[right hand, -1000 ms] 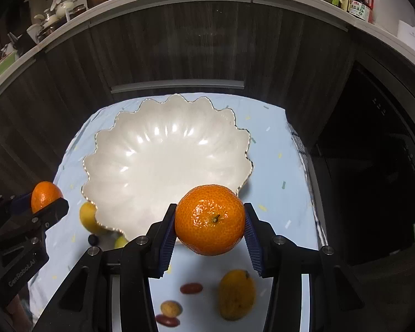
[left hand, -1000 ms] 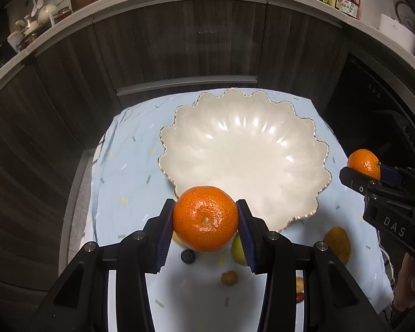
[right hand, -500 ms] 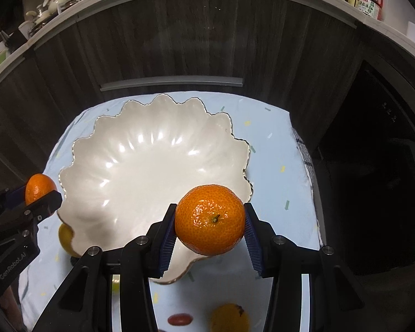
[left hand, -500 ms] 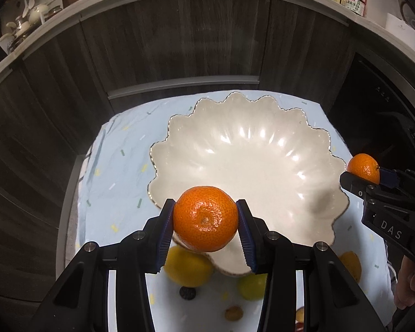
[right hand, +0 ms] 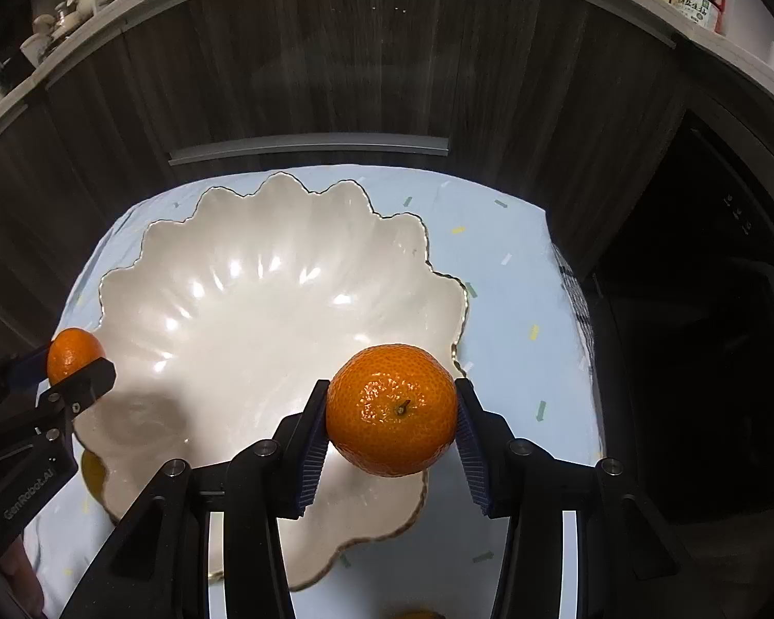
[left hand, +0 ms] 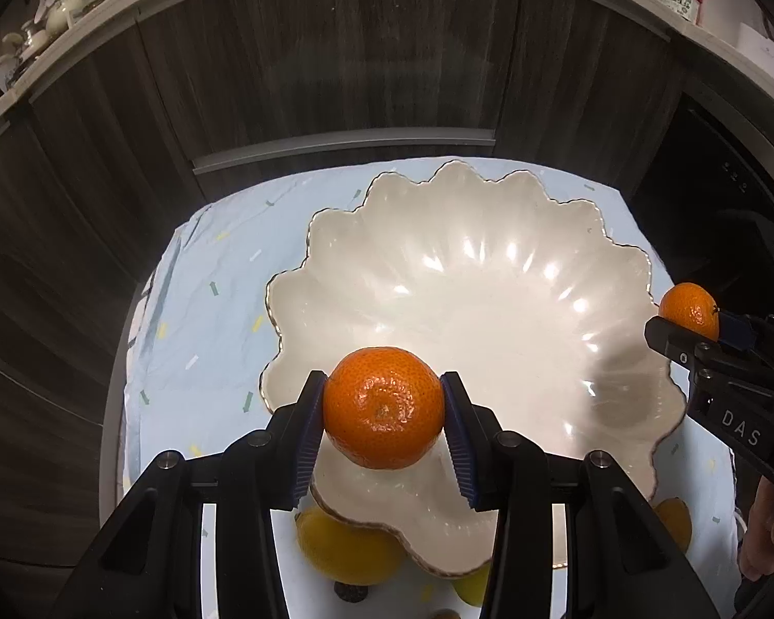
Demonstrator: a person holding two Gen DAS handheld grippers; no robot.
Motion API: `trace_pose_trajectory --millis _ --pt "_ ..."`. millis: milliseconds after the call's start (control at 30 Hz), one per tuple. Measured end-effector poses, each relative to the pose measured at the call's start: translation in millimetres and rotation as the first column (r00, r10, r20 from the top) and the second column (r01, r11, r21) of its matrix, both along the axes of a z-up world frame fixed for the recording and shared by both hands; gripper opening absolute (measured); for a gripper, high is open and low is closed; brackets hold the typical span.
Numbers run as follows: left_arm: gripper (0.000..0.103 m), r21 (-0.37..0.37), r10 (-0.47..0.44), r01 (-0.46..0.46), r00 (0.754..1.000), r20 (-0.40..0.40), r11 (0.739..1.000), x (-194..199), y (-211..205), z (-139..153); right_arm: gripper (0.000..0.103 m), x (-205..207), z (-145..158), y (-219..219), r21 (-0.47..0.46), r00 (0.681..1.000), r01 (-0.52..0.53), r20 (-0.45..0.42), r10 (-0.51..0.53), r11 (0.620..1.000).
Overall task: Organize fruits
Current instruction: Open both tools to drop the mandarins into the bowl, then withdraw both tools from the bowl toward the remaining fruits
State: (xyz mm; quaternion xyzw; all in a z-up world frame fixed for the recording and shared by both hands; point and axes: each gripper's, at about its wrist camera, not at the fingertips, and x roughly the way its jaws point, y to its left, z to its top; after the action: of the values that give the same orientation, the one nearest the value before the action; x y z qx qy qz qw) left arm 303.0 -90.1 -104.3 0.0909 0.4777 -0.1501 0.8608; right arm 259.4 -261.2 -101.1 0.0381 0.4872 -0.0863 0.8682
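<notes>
A white scalloped bowl [left hand: 490, 309] with a gold rim stands empty on the pale blue cloth [left hand: 201, 309]; the right wrist view shows the same bowl [right hand: 263, 299]. My left gripper [left hand: 384, 407] is shut on a mandarin [left hand: 384, 407] above the bowl's near left rim. My right gripper [right hand: 392, 410] is shut on a second mandarin [right hand: 392, 410] above the bowl's near right rim. Each gripper shows in the other's view, the right gripper [left hand: 696, 325] at the right edge and the left gripper [right hand: 72, 361] at the left edge.
A yellow fruit [left hand: 351, 547] lies half under the bowl's near rim, with a small dark fruit [left hand: 351, 592] and a yellow-green one [left hand: 472, 588] beside it. Another yellow fruit [left hand: 673, 521] lies at the right. Dark cabinet fronts [left hand: 335, 77] rise behind the table; a cluttered counter tops them.
Both grippers have moved forward and down with their mandarins, from short of the bowl to above its near rim. The loose fruits have slid toward the bottom of the views.
</notes>
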Motion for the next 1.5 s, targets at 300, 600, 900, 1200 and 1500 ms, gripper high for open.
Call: trace_pose_trajectory --millis 300,600,900,1200,1500 --pt "0.057 0.022 0.006 -0.006 1.000 -0.024 1.000 4 -2 -7 0.047 7 -9 1 0.022 1.000 -0.002 -0.028 0.002 1.000" --pt "0.072 0.034 0.023 -0.024 1.000 0.004 0.999 2 0 1 0.064 3 -1 3 -0.005 1.000 0.007 0.008 -0.007 1.000" --pt "0.077 0.024 0.029 -0.030 0.999 0.021 0.999 -10 5 14 0.068 -9 19 6 -0.023 0.998 0.015 0.060 -0.013 1.000" --pt "0.079 0.030 0.033 -0.035 0.997 0.071 0.999 -23 9 33 0.068 -26 35 9 -0.022 0.995 0.018 0.099 -0.016 1.000" --pt "0.079 0.025 0.030 -0.033 0.996 0.089 0.999 -41 11 43 0.068 -43 44 12 -0.021 0.993 0.028 0.117 -0.026 0.999"
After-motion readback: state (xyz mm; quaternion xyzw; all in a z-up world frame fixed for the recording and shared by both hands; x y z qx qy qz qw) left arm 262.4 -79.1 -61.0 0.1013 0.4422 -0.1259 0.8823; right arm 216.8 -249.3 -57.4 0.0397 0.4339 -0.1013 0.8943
